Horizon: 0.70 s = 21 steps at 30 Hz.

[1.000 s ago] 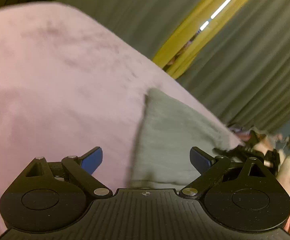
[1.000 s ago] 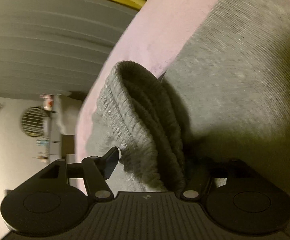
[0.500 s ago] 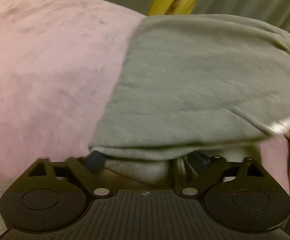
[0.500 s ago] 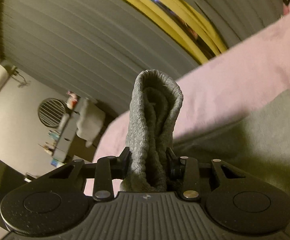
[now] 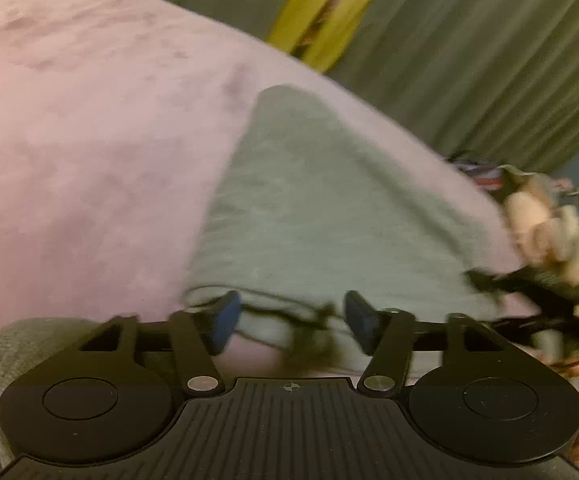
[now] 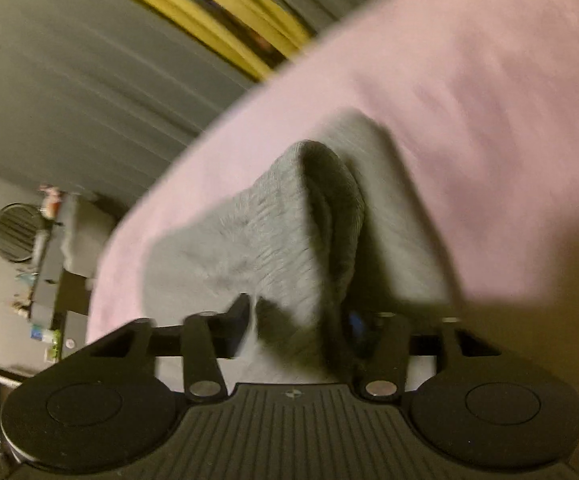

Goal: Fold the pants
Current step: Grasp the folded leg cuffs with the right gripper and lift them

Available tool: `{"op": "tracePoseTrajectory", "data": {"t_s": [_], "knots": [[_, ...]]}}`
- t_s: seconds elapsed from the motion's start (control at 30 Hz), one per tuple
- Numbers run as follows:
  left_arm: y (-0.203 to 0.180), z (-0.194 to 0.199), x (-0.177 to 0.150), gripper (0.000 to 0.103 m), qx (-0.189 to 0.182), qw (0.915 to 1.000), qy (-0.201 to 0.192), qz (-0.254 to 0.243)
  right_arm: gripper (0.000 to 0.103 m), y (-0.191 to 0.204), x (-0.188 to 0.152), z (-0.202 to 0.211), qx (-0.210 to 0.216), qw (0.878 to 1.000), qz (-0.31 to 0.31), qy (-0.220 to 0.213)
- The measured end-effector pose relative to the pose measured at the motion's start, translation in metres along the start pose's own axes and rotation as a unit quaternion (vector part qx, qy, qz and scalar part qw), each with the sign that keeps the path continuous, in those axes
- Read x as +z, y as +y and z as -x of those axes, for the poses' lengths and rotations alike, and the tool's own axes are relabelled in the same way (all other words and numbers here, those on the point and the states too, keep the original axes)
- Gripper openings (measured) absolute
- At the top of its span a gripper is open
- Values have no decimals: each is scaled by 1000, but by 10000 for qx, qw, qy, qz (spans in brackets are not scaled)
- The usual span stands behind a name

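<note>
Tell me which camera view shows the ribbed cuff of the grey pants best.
The right wrist view. There the ribbed cuff of the grey knit pants stands up as a folded hump just ahead of the right claw, its ribbing readable despite blur. The left wrist view shows mostly flat grey fabric on the pink blanket, with ribbed knit only at its lower left corner.
</note>
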<state>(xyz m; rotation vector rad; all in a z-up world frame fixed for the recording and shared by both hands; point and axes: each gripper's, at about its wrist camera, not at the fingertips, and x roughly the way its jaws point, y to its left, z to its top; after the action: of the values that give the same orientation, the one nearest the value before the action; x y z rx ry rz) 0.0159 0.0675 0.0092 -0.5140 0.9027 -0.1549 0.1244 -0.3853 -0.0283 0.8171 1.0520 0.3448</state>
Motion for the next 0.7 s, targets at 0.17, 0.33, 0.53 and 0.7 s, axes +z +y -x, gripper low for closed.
{"op": "tracePoseTrajectory", "data": {"t_s": [0.17,0.33,0.53,0.7], "knots": [[2,4,21,90,-165,9984,-414,356,73,-25,0,-8,622,9961,-632,48],[16,-22,13,93,-3,9914,-987,863,74,-33,4,-20,768,9948,-652,151],[24,-17,14,94,317,9819,-1562,1023,38,0,-4,-3,385,9987,189,-293],[18,-19,12,94,354,9852,-1435,865,37,25,2,20,641,9950,437,-625]]}}
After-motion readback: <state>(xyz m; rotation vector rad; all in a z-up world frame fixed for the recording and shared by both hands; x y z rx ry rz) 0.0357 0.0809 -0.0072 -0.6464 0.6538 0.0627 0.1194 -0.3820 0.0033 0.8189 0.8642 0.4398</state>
